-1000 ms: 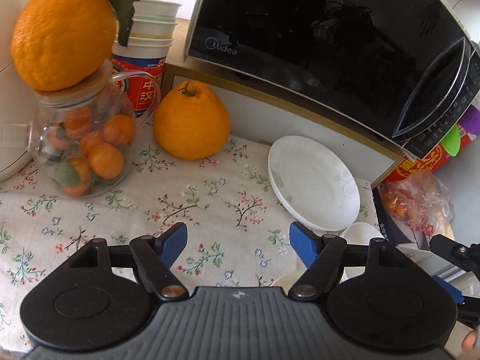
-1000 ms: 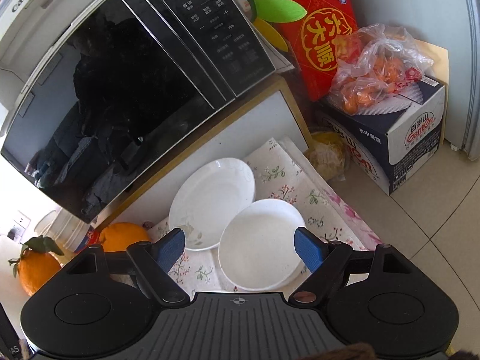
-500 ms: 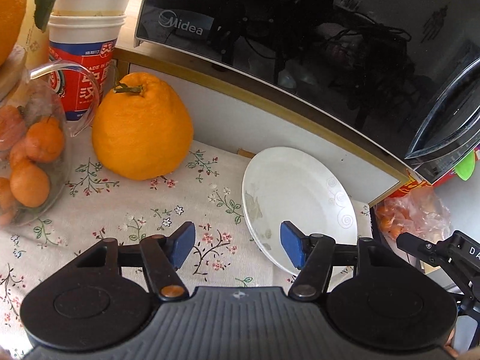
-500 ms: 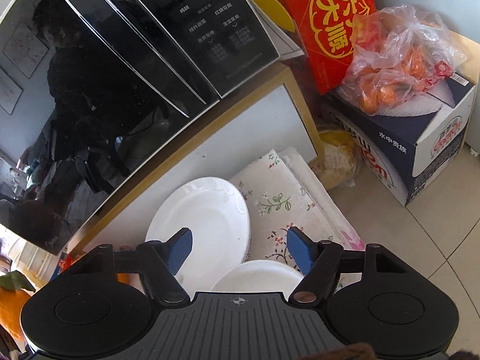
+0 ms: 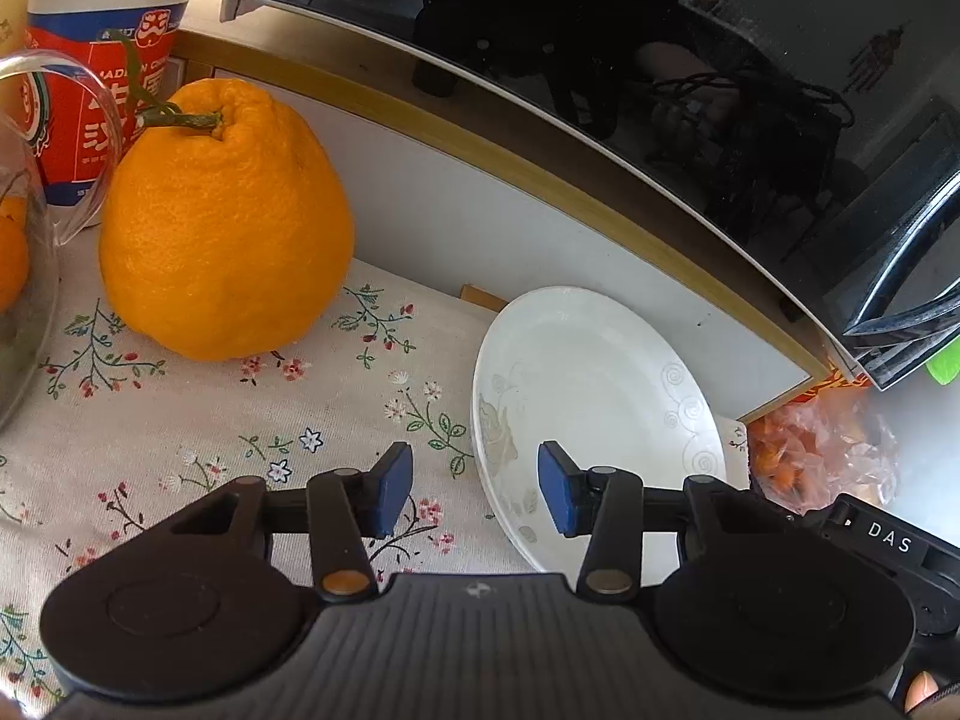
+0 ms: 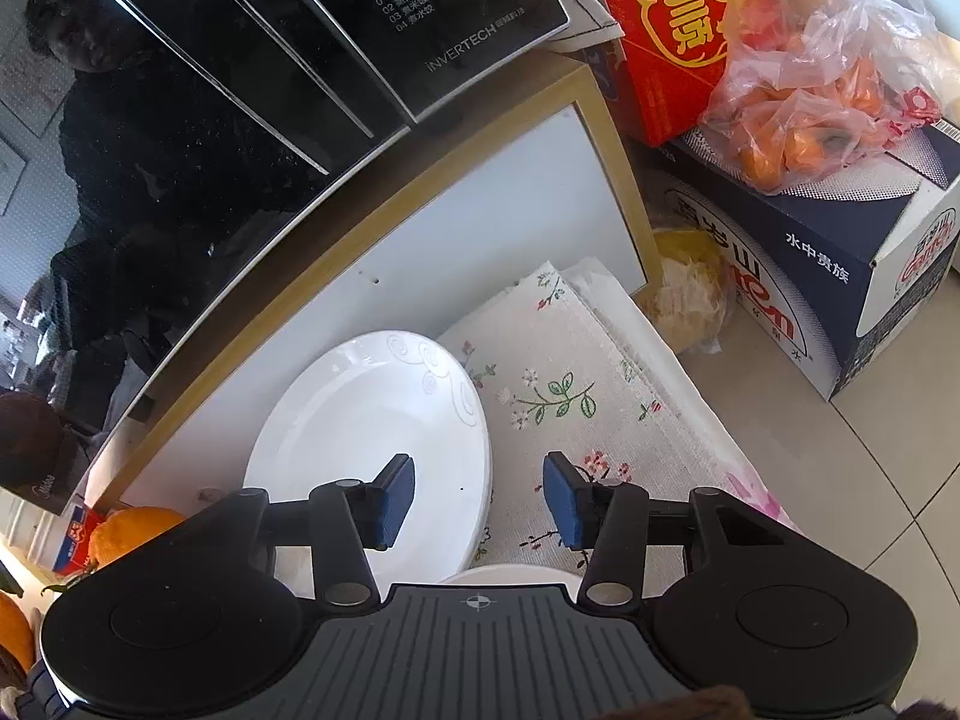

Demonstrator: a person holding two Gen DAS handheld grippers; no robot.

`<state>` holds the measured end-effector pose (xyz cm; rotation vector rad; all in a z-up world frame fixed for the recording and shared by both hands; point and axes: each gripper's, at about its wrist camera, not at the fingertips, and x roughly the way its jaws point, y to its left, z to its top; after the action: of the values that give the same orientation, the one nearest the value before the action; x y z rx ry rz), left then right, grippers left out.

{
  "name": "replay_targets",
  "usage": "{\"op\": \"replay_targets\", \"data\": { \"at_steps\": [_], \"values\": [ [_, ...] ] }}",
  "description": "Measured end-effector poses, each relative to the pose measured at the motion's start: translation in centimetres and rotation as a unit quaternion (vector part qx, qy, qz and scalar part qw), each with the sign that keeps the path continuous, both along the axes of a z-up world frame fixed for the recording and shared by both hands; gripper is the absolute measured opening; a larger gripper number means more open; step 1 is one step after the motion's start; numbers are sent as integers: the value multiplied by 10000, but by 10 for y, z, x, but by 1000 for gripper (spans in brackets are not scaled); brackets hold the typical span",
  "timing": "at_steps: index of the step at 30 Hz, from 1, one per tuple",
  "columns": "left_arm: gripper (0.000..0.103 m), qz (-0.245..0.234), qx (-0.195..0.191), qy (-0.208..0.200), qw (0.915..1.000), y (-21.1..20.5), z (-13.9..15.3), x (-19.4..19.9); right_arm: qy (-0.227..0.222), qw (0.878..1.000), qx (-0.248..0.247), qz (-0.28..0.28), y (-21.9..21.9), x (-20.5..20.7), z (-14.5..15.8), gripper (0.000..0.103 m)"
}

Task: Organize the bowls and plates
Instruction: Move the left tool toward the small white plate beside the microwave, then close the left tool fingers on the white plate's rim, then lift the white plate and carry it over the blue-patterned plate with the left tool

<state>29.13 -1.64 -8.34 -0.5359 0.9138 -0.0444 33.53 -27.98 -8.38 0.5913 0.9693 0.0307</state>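
Note:
A white plate (image 5: 600, 408) with a faint swirl pattern lies on the flowered tablecloth (image 5: 180, 438), close under the microwave shelf. My left gripper (image 5: 474, 495) straddles its left rim, with one blue pad over the plate and the other over the cloth. Its jaws are closing, and the pads stand apart from the rim. My right gripper (image 6: 480, 501) straddles the right rim of the same plate (image 6: 372, 420) in the same way, also closing without touching. The rim of a second white dish (image 6: 510, 573) peeks out under the right gripper's body.
A big orange citrus (image 5: 222, 222), a glass jar (image 5: 24, 276) and a noodle cup (image 5: 102, 60) stand at the left. The black microwave (image 5: 660, 60) overhangs the plate. Past the table's right edge are a blue carton (image 6: 810, 276) and a bag of oranges (image 6: 822, 78).
Both grippers have come forward and down onto the plate from either side while their jaws narrowed. The second white dish has slipped almost out of the right wrist view.

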Motion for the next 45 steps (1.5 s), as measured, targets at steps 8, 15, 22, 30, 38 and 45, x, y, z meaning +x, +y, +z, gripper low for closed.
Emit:
{"op": "replay_targets", "data": {
  "at_steps": [8,15,22,30,38,45],
  "values": [
    [26,-161,-1,115,9998,-3,-8,7,141,9999,-56,80,11,9,-15,34],
    [13,-283,5,113,9995,-6,-11,10,124,9999,-38,110,15,10,-21,20],
    [11,-310,73,47,9995,-4,1,7,-18,9996,-182,196,21,5,-11,12],
    [12,-328,-74,19,9994,3,15,-4,-2,9998,51,180,15,-2,3,12],
    [12,-265,-207,40,9994,11,29,-22,-143,9995,-13,279,20,-18,30,12],
    [12,-195,-277,3,9994,16,41,-47,-184,9992,-55,344,26,-40,49,11]
  ]
}}
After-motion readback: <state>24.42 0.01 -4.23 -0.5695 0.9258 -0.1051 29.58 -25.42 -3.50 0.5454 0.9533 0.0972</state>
